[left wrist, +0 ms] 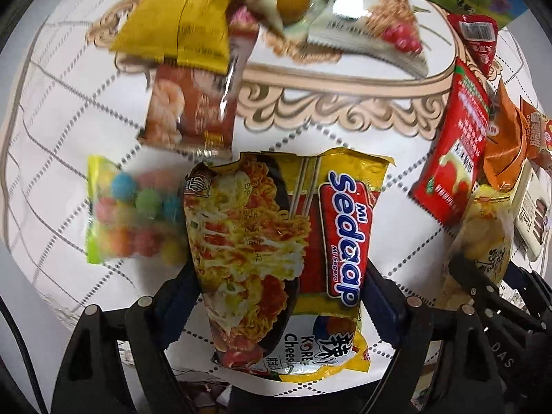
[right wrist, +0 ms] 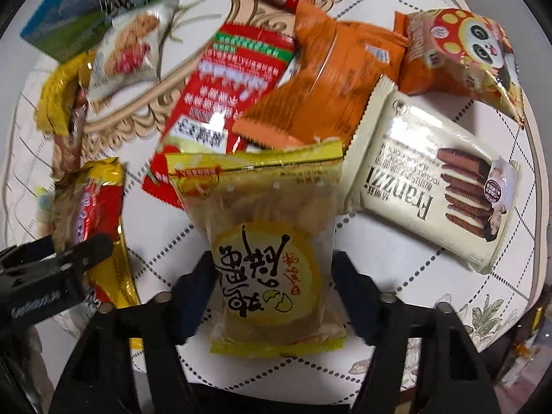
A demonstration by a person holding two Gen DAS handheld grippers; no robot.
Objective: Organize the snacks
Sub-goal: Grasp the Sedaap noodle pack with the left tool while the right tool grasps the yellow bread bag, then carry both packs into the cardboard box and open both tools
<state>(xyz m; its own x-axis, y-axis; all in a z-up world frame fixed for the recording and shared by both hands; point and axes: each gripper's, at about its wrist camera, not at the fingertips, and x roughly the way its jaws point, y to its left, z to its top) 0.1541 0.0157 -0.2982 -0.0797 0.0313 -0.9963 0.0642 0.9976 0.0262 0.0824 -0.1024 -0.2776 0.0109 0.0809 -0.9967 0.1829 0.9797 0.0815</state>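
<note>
Left gripper [left wrist: 276,296] straddles the Mi Sedaap noodle packet [left wrist: 276,252], pads against its edges; right gripper [right wrist: 272,293] clamps the yellow cracker bag [right wrist: 272,265]; both packets lie on the quilted tablecloth [left wrist: 69,138]. Beyond: candy bag [left wrist: 134,217], red packet [right wrist: 224,86], Franzzi wafers [right wrist: 431,186], orange packs [right wrist: 327,89] scattered, overlapping; sorting looks barely begun, most snacks left.

"Mi Sedaap" noodle packet [left wrist: 276,258], "Franzzi" biscuit pack [right wrist: 427,186]

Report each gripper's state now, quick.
Left gripper: shut on the Mi Sedaap noodle packet, fingers at both its sides.
Right gripper: shut on the yellow cracker bag.
</note>
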